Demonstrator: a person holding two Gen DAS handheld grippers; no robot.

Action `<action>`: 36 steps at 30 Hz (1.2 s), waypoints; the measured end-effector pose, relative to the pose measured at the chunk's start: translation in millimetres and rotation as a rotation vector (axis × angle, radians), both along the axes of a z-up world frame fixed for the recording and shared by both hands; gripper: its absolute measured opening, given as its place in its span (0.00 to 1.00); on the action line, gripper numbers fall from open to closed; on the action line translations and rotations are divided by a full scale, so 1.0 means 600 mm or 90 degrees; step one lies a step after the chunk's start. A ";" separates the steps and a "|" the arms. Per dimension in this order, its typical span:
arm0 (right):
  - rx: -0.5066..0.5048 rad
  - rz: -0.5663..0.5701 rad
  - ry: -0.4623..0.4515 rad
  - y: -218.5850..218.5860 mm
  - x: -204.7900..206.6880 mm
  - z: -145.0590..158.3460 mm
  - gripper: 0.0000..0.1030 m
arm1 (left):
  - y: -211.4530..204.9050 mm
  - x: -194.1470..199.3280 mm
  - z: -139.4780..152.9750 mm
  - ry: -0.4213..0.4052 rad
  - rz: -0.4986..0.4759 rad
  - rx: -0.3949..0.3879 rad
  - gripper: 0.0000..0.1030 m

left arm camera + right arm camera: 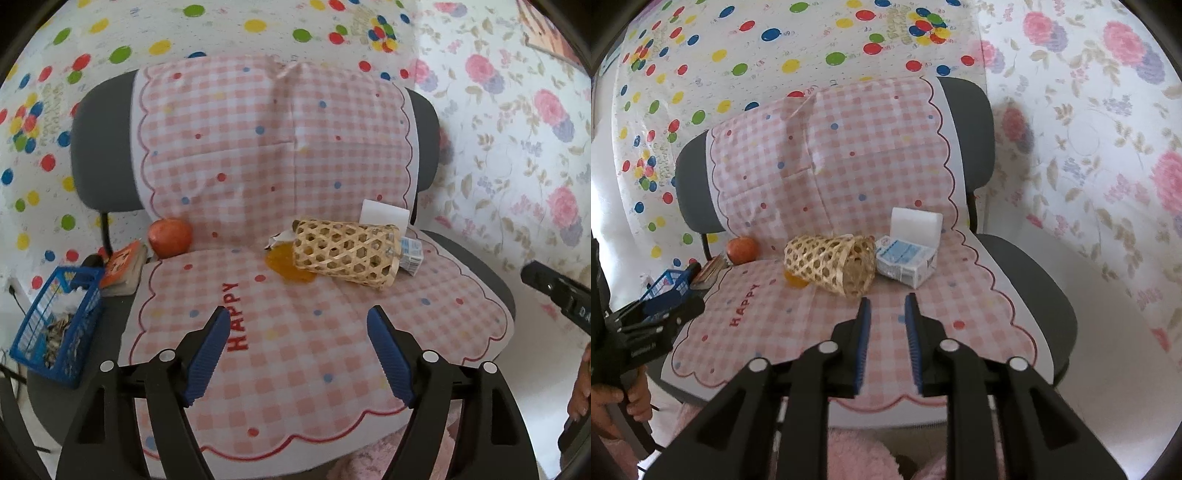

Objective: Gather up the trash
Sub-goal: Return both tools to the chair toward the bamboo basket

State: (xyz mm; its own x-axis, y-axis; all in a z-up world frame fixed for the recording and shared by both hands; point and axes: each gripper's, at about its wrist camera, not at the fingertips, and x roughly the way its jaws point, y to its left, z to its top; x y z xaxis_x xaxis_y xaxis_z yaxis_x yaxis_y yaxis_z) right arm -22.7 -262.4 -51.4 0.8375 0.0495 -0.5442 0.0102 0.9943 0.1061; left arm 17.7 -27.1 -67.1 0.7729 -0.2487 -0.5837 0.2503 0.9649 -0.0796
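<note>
left wrist view: the left gripper is held wide apart and empty near the overturned woven basket mid-seat, so an approach is judged underway; righting it is required next.

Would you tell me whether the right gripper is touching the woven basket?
Apart. The right wrist view shows pink checked cloth between the right gripper and the tipped woven basket.

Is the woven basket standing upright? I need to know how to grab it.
No, the woven basket lies tipped on its side on the checked seat cover, beside an orange peel.
</note>
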 end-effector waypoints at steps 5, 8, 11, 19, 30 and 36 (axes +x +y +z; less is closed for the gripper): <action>0.006 -0.006 0.006 -0.023 0.039 -0.010 0.27 | -0.065 0.043 -0.011 0.006 -0.026 0.020 0.84; 0.018 -0.015 0.012 -0.044 0.058 -0.019 0.28 | -0.105 0.064 -0.023 0.009 -0.040 0.034 0.84; 0.024 -0.023 0.015 -0.060 0.071 -0.027 0.28 | -0.149 0.091 -0.038 0.020 -0.043 0.049 0.85; 0.040 -0.040 0.029 -0.101 0.091 -0.045 0.33 | -0.227 0.167 -0.062 0.018 0.006 0.084 0.85; 0.056 -0.044 0.048 -0.120 0.105 -0.066 0.34 | -0.259 0.208 -0.123 0.026 0.052 0.197 0.85; 0.054 -0.033 0.051 -0.106 0.104 -0.070 0.34 | -0.189 0.216 -0.113 0.033 0.067 0.149 0.79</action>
State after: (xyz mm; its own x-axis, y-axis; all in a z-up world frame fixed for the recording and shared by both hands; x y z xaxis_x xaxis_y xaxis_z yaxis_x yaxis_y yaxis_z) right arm 39.8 -326.1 -93.6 0.7937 0.0558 -0.6057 0.0739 0.9796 0.1870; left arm 147.1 -140.5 -134.7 0.7548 -0.0219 -0.6556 0.1490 0.9790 0.1389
